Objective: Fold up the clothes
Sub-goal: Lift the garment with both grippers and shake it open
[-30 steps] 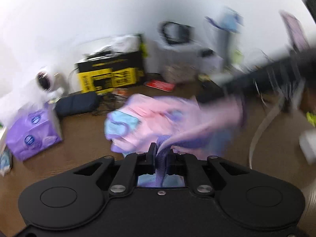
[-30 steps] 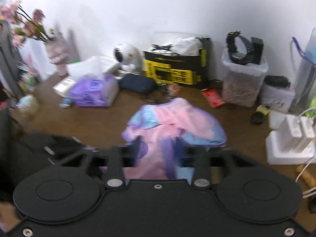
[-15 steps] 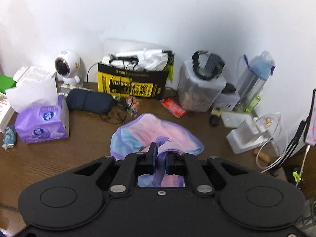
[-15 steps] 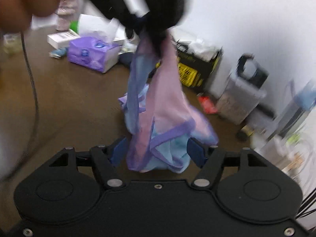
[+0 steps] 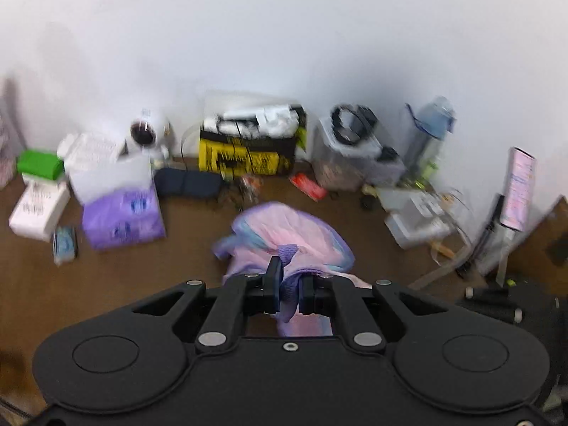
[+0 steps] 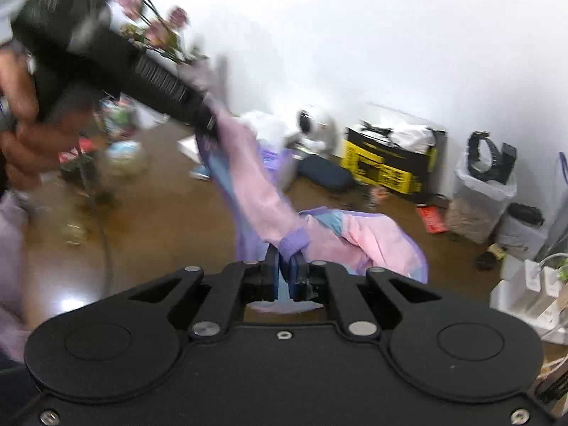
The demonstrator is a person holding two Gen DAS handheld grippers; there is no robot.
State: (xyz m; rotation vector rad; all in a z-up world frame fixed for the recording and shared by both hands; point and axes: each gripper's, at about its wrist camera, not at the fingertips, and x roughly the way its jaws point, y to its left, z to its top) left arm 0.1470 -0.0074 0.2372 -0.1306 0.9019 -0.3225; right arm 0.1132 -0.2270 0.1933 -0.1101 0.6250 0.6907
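Observation:
A pink, blue and purple garment (image 5: 284, 234) lies bunched on the brown table and hangs from both grippers. My left gripper (image 5: 288, 284) is shut on a purple cuff of it. In the right wrist view the left gripper (image 6: 209, 126) is raised at upper left with the garment (image 6: 255, 184) stretched down from it. My right gripper (image 6: 282, 269) is shut on another purple cuff (image 6: 294, 241) low over the table. The rest of the garment (image 6: 372, 238) rests behind it.
A purple tissue pack (image 5: 120, 216), a white round camera (image 5: 145, 135), a yellow-black box (image 5: 248, 152), a clear bin (image 5: 348, 163), a water bottle (image 5: 429, 131) and a white charger (image 6: 532, 291) line the back and right. Flowers (image 6: 152, 28) stand at left.
My right gripper has closed on a purple cuff; it was open half a second ago. My left gripper has lifted its cuff up and to the left, stretching the garment between the two.

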